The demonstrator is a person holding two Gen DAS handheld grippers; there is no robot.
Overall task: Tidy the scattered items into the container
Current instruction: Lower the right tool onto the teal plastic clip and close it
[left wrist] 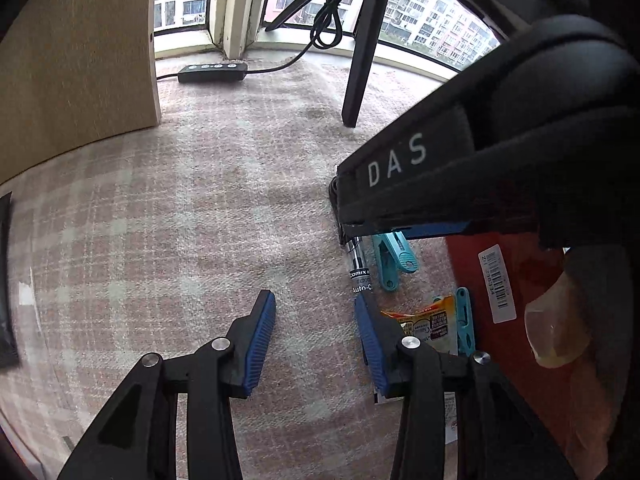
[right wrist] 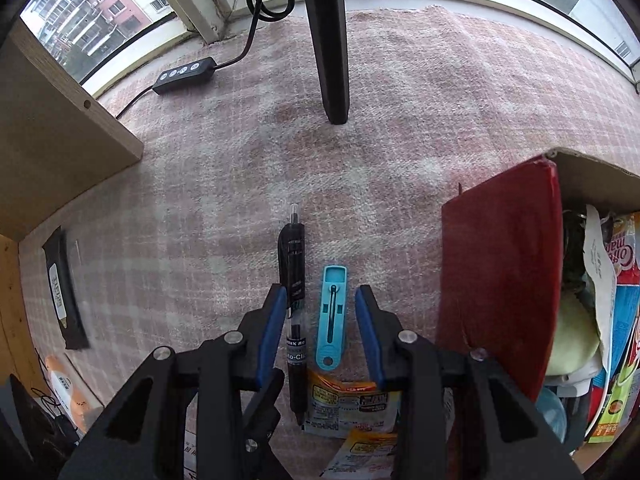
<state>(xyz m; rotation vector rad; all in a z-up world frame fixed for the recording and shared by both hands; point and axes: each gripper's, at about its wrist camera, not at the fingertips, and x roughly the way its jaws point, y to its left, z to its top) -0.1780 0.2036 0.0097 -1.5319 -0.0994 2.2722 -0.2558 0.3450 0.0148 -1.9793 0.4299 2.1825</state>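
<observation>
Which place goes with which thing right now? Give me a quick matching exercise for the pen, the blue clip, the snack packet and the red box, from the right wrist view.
Things:
1. black pen
2. blue clip
3. snack packet
4. red box

Places:
A. lying on the cloth between the open fingers of the right gripper, right of its neighbour
B. at the right edge, already holding packets
C. next to the left finger pad, tip pointing toward the window
D. below the fingers, partly under the pen's near end

Pairs: 1-C, 2-A, 3-D, 4-B

Plaid cloth (right wrist: 224,184) w/ black switch box (right wrist: 185,75), tripod leg (right wrist: 330,48), wood panel (right wrist: 48,136) nr window.
</observation>
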